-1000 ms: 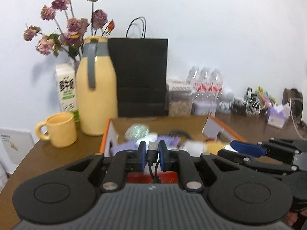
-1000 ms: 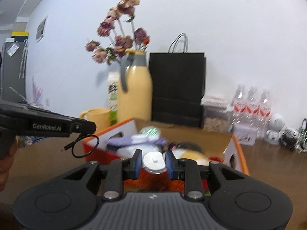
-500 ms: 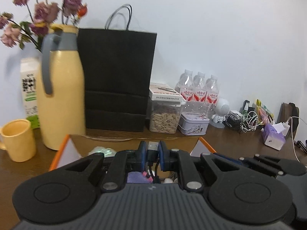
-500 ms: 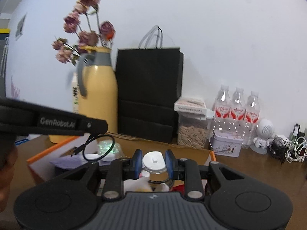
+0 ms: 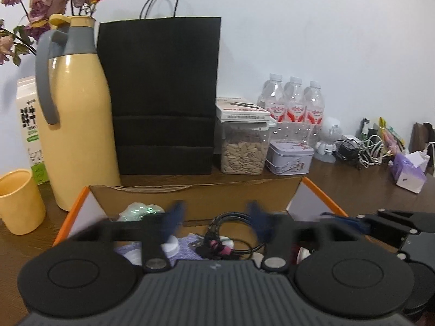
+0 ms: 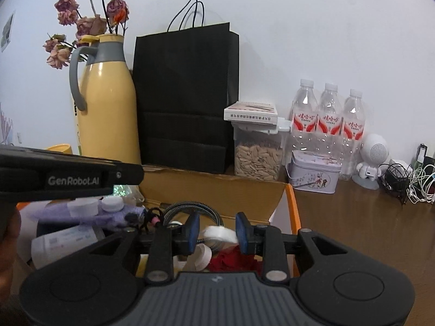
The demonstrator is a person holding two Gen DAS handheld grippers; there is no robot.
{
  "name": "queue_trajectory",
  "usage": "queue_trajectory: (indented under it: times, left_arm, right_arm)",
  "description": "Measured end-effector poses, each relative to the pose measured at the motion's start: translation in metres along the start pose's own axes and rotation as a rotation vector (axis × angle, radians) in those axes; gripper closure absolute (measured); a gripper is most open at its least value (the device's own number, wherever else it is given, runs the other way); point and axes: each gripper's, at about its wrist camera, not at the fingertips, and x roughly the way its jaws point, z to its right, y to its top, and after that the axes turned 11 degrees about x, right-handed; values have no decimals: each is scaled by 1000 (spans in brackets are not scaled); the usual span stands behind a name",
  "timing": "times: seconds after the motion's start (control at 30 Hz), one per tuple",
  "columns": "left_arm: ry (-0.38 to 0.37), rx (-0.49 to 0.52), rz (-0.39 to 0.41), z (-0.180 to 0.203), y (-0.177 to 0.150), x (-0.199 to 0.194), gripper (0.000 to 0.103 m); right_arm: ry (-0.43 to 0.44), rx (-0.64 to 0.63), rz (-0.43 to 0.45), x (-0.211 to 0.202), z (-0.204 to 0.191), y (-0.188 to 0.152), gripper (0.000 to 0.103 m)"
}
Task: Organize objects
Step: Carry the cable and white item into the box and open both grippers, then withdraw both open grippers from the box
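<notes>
Left wrist view: left gripper (image 5: 217, 217) over the box (image 5: 195, 195), jaws opening, blurred, wide apart, nothing pressed between them. Cable (image 5: 231, 233) lies coiled in the box just below the jaws, free of the pads, with a pink tie around the coil. Right wrist view: right gripper (image 6: 214, 231) also over the box (image 6: 288, 206), jaws opening, pads apart. White cap (image 6: 218, 234) sits between and below the pads; they don't look to be pressing it, so I judge it released or dropping.

Handling, as judgement:
- Cable: light, floppy, braided sheath stiff enough to keep its loop. Best taken at the tied bundle or the plug end; a single strand would slip and swing.
- Cap: small, light, smooth plastic, probably slippery. Take it across its width; it would likely roll if nudged.

Box contents: purple cloth (image 6: 81, 217), white bottle (image 6: 65, 241) on its side, red stuff (image 6: 233, 262), more white lids. Crowded, so small items could slide under others.

Around: flask (image 5: 76, 125) and mug (image 5: 19, 201) to the left of the box, black bag (image 5: 163, 95) behind it, seed jar (image 5: 244, 146), tin (image 5: 289, 157), water bottles (image 6: 329, 114), cords (image 6: 402, 176) on the table (image 6: 367, 231). Both grippers sit close together over the box; the left one's arm crosses the right view, so collision is the main risk. Box walls limit sideways entry.
</notes>
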Motion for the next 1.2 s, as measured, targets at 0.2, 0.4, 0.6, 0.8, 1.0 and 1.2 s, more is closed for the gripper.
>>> queue_trajectory:
  times: [0.2,0.4,0.6,0.8,1.0,1.2]
  left_arm:
    - [48,-7,49,-4,2,-12,0]
    - [62,-17,38,-8,2,-15,0]
    - [58,-28,30,-10,0,-25,0]
    - [74,-31,80,-18,-7,-57,0]
    - [74,-32,91,-22,-27,-89,0]
    - [101,-10,92,-21,-57,-119,0]
  right_arm:
    - [4,5,5,-5,-2,0,10]
    - [-1,27,26,-10,-1,1,0]
    - [1,23,35,-17,-3,1,0]
    - [6,-1,57,-33,-7,-2,0]
    - [-7,-29,112,-59,-14,-15,0]
    - [-26,-64,151,-89,-20,-40,0]
